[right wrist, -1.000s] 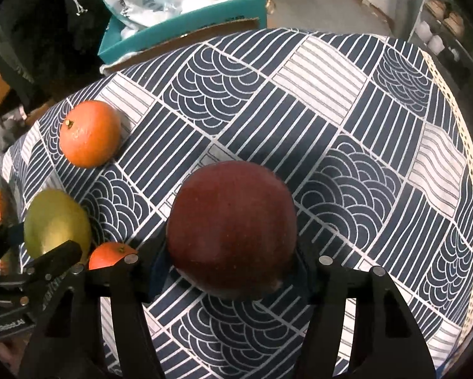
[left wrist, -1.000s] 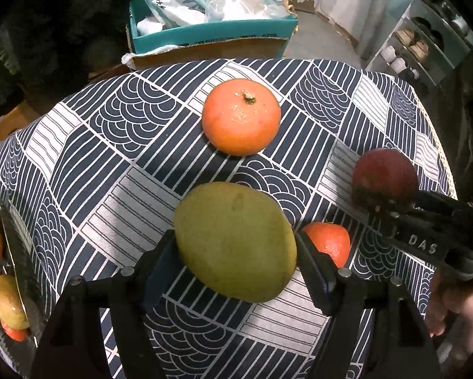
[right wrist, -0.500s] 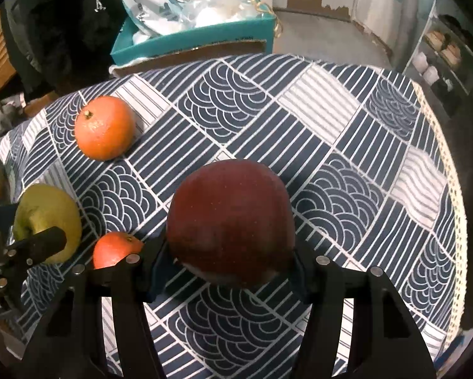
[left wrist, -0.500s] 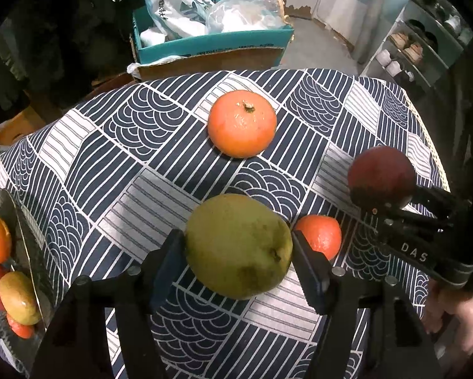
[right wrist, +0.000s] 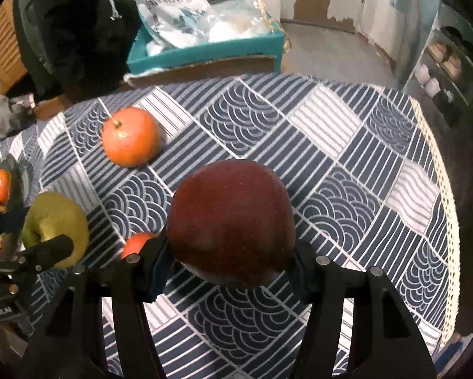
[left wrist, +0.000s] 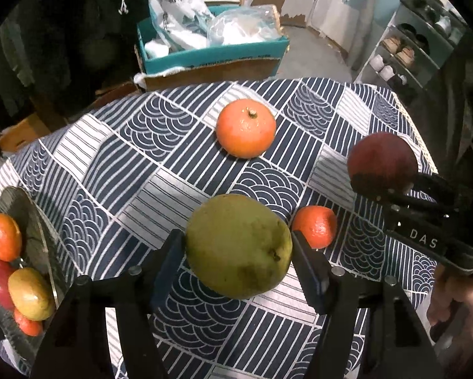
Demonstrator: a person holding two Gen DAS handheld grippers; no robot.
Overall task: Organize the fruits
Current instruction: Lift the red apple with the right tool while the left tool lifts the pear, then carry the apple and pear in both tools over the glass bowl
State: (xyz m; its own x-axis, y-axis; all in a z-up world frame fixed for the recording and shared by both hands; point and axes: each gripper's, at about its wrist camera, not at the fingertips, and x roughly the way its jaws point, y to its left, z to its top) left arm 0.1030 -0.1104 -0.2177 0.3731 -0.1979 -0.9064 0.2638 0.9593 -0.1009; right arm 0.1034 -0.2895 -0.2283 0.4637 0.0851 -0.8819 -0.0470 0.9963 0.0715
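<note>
My left gripper (left wrist: 238, 252) is shut on a green mango (left wrist: 239, 245) and holds it above the patterned tablecloth (left wrist: 141, 164). My right gripper (right wrist: 230, 252) is shut on a dark red apple (right wrist: 231, 221), also lifted; it shows in the left wrist view (left wrist: 382, 161) at the right. A large orange (left wrist: 245, 128) lies on the cloth further back, and a small orange (left wrist: 315, 225) lies just right of the mango. A dark plate (left wrist: 24, 202) at the far left holds several fruits.
A teal cardboard box (left wrist: 211, 53) with plastic bags stands behind the table. A shelf with cups (left wrist: 403, 53) is at the back right. The cloth's lace edge (right wrist: 438, 170) marks the table's right side.
Both grippers have risen and drawn back with their fruits, so the table looks further away. The plate of fruits at the left has come more into view.
</note>
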